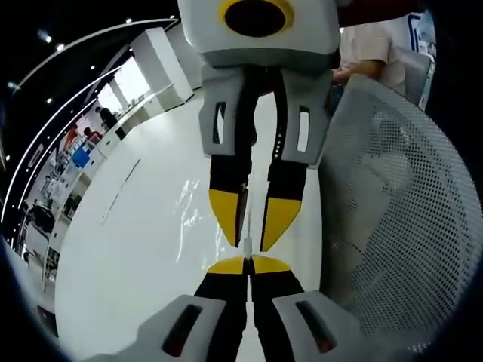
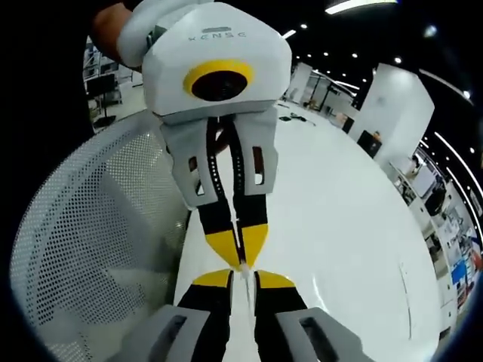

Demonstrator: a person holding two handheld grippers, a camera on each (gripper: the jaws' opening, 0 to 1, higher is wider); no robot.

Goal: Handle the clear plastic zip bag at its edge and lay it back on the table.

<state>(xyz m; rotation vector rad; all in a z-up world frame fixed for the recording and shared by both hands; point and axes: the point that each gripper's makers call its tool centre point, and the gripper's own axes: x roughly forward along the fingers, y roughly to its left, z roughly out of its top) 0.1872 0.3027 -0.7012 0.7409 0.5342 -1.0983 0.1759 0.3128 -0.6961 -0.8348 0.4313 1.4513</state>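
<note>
Zip bag [image 1: 198, 207] edge pinched btwn both grippers' closed fingers [image 1: 266, 263], tips meeting.

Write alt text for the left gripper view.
Two yellow-tipped claws meet tip to tip, the left claw from below and the right claw from above, both shut on a clear plastic zip bag above a white table. White mesh chair at right.

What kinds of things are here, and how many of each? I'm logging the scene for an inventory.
Grippers: 2, left gripper and right gripper
Clear zip bag: 1
White table: 1
White mesh chair: 1
Total: 5
</note>
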